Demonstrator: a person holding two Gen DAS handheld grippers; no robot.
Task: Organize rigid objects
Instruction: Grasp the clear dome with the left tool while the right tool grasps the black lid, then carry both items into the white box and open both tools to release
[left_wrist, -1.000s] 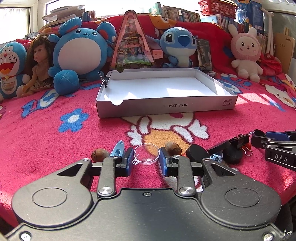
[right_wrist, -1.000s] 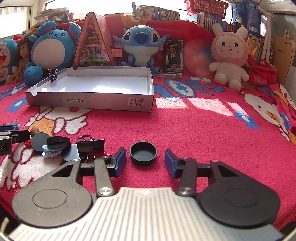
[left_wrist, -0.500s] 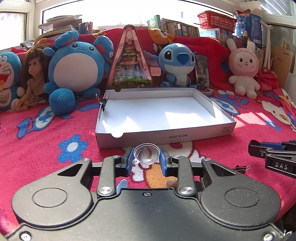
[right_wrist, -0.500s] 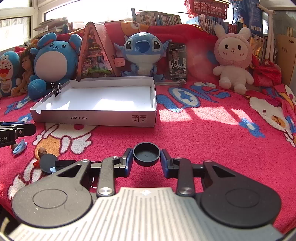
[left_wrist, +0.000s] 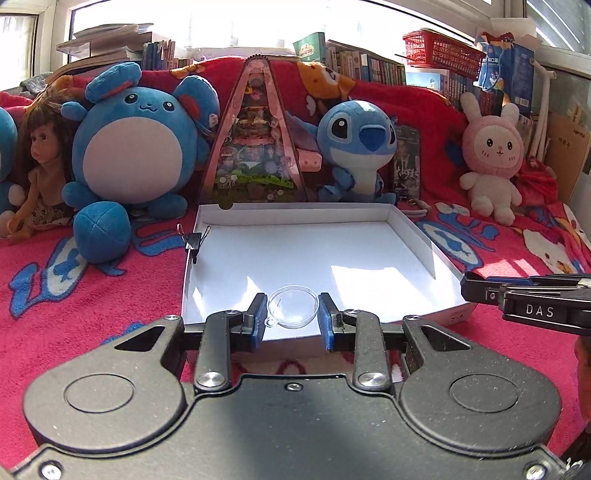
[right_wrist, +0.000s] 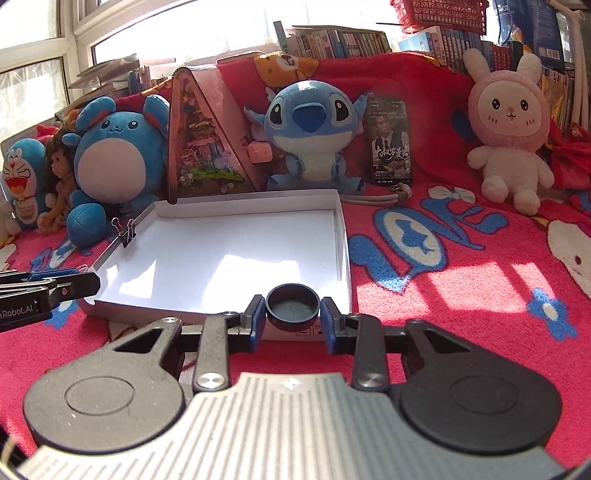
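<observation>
Holding one clear lid (left_wrist: 293, 307) – left tongs (left_wrist: 293, 314); one black cap (right_wrist: 293, 307) – right tongs (right_wrist: 293, 314).

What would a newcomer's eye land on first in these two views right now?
Probably the white box, open on the red blanket, with a binder clip on its left wall. Next, the left gripper holding a clear cap and the right gripper a black cap, both at the box's near edge.

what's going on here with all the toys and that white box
A person is tidying small items with two tools. The left hand-held gripper holds a clear plastic lid, and the right hand-held gripper holds a black cap. Both hover at the near edge of the empty white box, with nothing dropped in yet.
</observation>
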